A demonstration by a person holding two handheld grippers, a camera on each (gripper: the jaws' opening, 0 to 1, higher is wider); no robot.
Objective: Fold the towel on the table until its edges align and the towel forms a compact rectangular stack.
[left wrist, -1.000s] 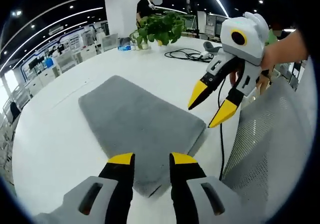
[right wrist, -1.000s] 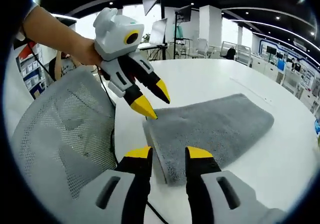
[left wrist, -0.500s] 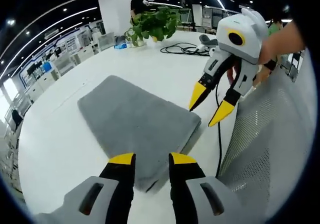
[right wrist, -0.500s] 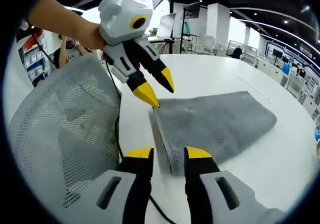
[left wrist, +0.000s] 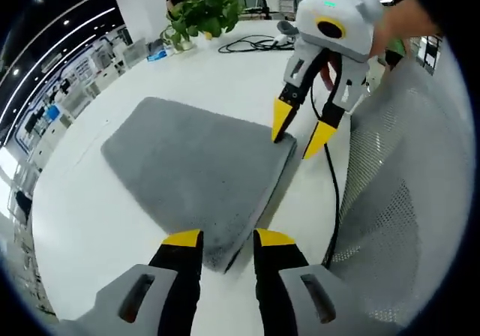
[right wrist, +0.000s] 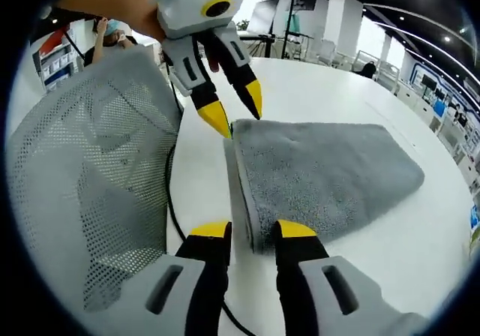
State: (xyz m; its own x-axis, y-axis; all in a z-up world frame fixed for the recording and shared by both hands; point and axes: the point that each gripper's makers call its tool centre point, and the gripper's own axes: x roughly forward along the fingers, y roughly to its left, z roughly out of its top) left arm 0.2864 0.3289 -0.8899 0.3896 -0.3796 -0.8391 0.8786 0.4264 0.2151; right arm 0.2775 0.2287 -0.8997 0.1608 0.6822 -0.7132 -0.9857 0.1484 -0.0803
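Grey plush towel (left wrist: pixel 191 171) lies flat on the white table (left wrist: pixel 90 223) — soft, limp, light, I judge. My left gripper (left wrist: pixel 221 238) and right gripper (right wrist: pixel 251 231), both parted, straddle near corners at six o'clock — pinch both layers there.

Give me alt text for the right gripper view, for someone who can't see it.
A grey towel lies flat on a white table, and both open grippers sit at the two corners of its near edge: the right gripper at the bottom, the hand-held left gripper at the top. A grey mesh chair back stands left.
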